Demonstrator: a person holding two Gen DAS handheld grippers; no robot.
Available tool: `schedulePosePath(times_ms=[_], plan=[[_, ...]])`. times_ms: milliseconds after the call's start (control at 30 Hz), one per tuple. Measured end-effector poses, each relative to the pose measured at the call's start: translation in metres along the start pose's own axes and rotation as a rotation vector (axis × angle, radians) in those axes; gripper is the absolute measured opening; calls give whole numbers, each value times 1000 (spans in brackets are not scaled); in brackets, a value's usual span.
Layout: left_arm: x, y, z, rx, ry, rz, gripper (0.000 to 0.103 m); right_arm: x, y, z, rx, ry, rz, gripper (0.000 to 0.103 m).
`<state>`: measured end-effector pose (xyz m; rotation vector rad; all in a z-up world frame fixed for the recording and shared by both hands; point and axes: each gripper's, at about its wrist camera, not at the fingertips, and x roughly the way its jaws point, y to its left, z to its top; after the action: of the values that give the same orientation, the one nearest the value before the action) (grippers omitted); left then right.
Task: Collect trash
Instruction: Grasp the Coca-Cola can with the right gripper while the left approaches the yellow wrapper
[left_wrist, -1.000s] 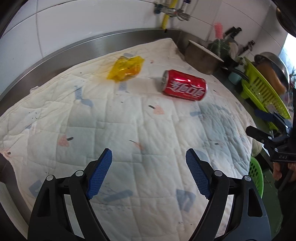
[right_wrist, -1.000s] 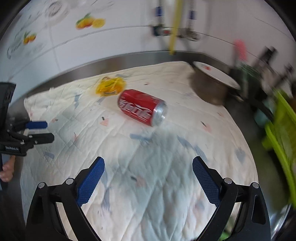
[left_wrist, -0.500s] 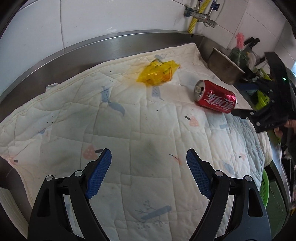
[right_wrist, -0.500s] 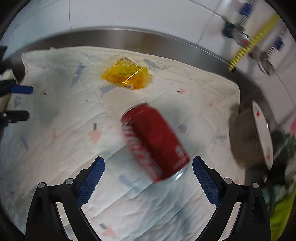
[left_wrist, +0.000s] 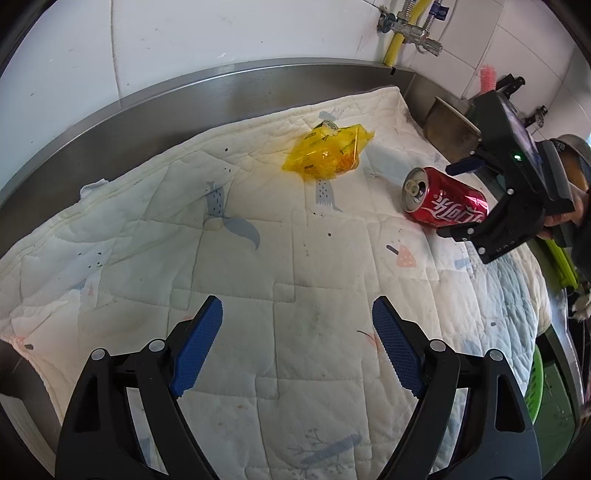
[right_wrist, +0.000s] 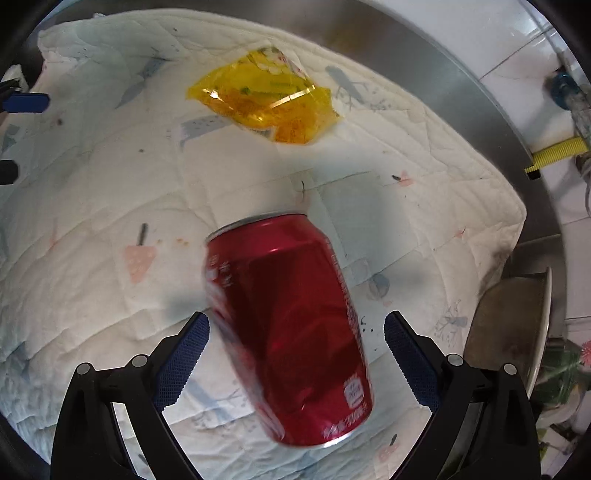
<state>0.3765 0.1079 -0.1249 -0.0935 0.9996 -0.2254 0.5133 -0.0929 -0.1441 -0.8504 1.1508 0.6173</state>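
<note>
A red soda can (left_wrist: 445, 202) lies on its side on the white quilted cloth (left_wrist: 236, 288). A crumpled yellow wrapper (left_wrist: 327, 152) lies beyond it near the back wall. My right gripper (right_wrist: 295, 352) is open, and the can (right_wrist: 288, 325) lies between its blue pads, apart from both. The wrapper (right_wrist: 264, 101) lies further ahead in that view. In the left wrist view the right gripper (left_wrist: 463, 199) straddles the can's far end. My left gripper (left_wrist: 297, 341) is open and empty over the near part of the cloth.
A steel counter rim (left_wrist: 207, 92) and white tiled wall run behind the cloth. A metal pot (left_wrist: 448, 123) stands at the cloth's right end. A green dish rack (left_wrist: 561, 262) and a green basket (left_wrist: 533, 384) are at the right.
My right gripper has moved down and forward until the can lies between its open fingers. My left gripper has drifted left, so the can and wrapper now sit further right.
</note>
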Motion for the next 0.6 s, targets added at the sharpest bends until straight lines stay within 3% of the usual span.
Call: schedulePosePath(times_ms=[67,133,300,600], plan=[[1,0,2,2,-2,1,82,6,-1,0,-6,16,-12,91],[0,-1,5,8,-11,2,82,9,-1,0,0,18,3,73],[1,-4,22,34,-38,9,82,3,-7,-12,99,-15,23,73],[22,-27,71,117,-64,-31,85,-41,-2,-62,360,-132,63,73]])
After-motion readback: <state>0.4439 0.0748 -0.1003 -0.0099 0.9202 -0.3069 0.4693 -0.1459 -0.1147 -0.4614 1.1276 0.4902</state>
